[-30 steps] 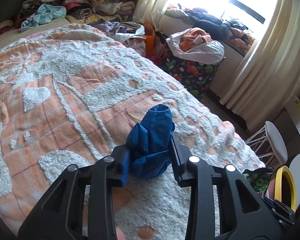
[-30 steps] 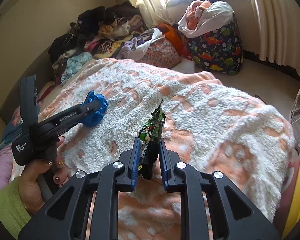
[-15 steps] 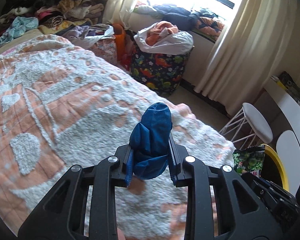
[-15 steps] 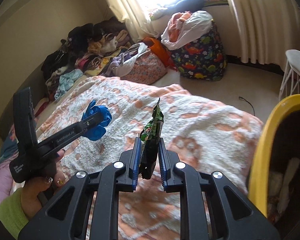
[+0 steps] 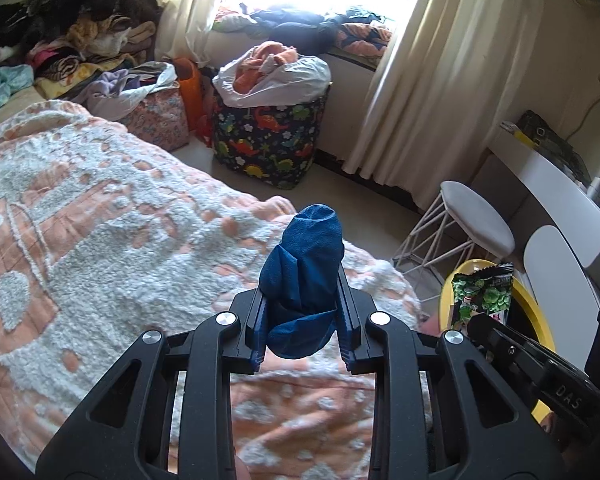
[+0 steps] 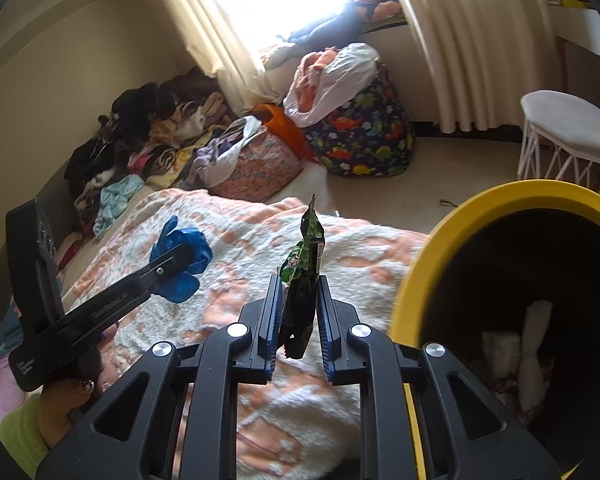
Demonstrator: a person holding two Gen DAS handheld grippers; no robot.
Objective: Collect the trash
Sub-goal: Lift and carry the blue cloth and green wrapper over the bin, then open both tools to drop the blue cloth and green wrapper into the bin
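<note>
Left gripper (image 5: 302,316) clamped on blue glove (image 5: 304,280), right gripper (image 6: 298,318) pinching green wrapper (image 6: 304,276)

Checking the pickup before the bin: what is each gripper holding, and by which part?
Left gripper pinches the blue glove at its lower bunched end. Right gripper pinches the green wrapper at its lower end.

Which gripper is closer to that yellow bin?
The right. The right gripper, clamping a green wrapper, sits just beside the yellow bin. The left gripper, clamping a blue glove, is farther off, above the bed.
</note>
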